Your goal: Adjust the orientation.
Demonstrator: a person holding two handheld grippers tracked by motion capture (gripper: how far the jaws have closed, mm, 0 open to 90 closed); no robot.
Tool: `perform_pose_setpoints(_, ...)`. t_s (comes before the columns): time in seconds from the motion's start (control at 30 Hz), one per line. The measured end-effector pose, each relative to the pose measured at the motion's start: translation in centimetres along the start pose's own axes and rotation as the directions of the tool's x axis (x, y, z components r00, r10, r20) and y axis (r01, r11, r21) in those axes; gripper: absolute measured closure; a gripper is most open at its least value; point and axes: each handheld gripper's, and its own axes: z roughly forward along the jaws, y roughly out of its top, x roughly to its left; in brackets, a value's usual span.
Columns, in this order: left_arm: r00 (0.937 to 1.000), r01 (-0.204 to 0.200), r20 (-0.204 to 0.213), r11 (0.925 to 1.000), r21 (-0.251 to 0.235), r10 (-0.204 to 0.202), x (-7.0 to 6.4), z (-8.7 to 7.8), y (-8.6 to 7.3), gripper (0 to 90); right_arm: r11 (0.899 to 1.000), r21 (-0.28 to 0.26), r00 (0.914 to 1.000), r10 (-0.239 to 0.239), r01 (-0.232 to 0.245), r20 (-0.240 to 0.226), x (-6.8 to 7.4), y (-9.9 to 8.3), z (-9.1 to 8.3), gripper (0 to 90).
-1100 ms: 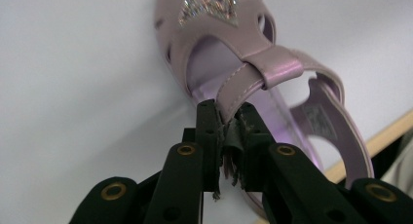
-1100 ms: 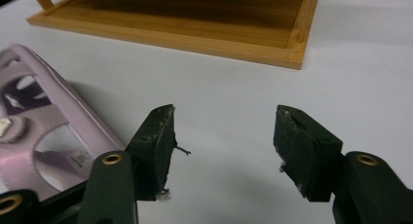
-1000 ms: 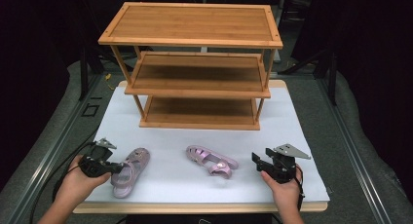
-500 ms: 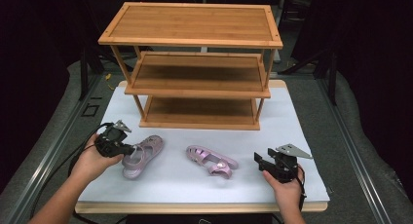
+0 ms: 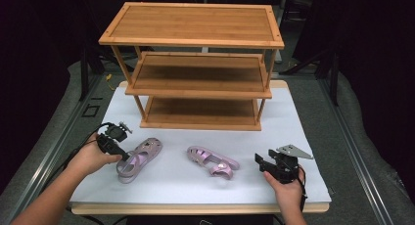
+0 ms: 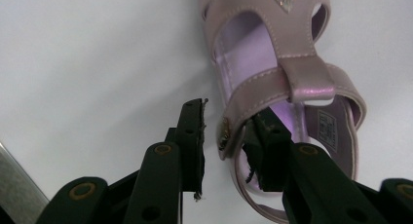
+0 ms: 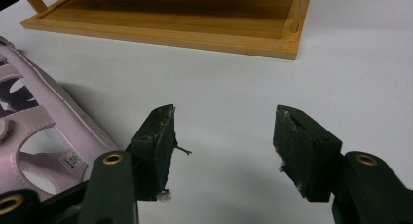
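currently: left gripper straddling the heel strap of one sandal, right gripper idle

largest item first. three-tier bamboo shoe rack (image 5: 195, 63) stands at the far half of the white table (image 5: 303, 137), all shelves bare and their open fronts facing the person, so judged to be the destination for the footwear. no maker's mark readable on the wood.

two pale pink-lilac sandals lie on the near half of the table, well apart from each other and in front of the rack. left sandal (image 5: 138, 158) lies sole down, toe angled toward the rack, heel toward the left hand; that orientation puts the open heel loop within reach. right sandal (image 5: 212, 160) lies between the two grippers, apart from both.

left gripper (image 6: 225, 136): jaws partly spread, one inside the heel loop and one outside, the strap wall between them. a gap shows at the outer jaw, so judged not yet clamped. pinching the strap gives a thin firm edge to lift by.

right gripper (image 7: 223, 141): jaws spread wide over bare table, holding nothing, just beside the right sandal's heel; likely waiting its turn.

writing: a small printed label (image 6: 327, 129) on the left sandal's insole, text too small to read. a similar label (image 7: 73, 159) in the right sandal, also illegible.
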Motion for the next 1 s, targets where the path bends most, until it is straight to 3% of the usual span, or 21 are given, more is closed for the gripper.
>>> perform_pose_setpoints(0.1,1.0,-0.007,-0.005,0.9994,0.033,0.007,0.0,0.4,0.1,67.6,1.0,-0.002,1.0,0.002,-0.002,0.001,0.0,0.0,0.0,40.7)
perform_pose_setpoints(0.17,0.9993,-0.019,-0.032,0.9987,0.047,0.021,0.2,0.8,0.2,67.9,1.0,0.003,1.0,0.002,-0.002,-0.001,0.0,0.0,0.0,40.7)
perform_pose_setpoints(0.2,0.9999,0.005,-0.01,0.9991,0.042,-0.005,0.5,1.0,0.3,68.6,1.0,0.004,1.0,0.001,-0.001,-0.001,0.0,-0.1,0.1,40.7)
perform_pose_setpoints(0.23,0.9999,0.005,-0.01,0.9991,0.042,-0.005,0.5,1.0,0.3,70.5,1.0,0.004,1.0,0.001,-0.001,-0.001,0.0,-0.1,0.1,40.7)
perform_pose_setpoints(0.27,0.9979,0.048,0.042,0.9978,0.046,-0.05,0.8,1.2,0.3,70.8,1.0,0.007,1.0,0.002,-0.002,-0.004,0.0,-0.1,0.1,40.7)
perform_pose_setpoints(0.47,0.9972,0.052,0.05,0.9963,0.069,-0.055,0.7,1.9,0.2,73.5,1.0,0.009,1.0,0.001,-0.001,-0.001,0.1,-0.1,0.1,40.7)
perform_pose_setpoints(1.0,0.9983,0.05,0.026,0.9945,0.092,-0.053,0.7,2.2,0.5,81.5,1.0,0.009,1.0,-0.004,0.004,-0.006,0.1,-0.2,0.3,40.7)
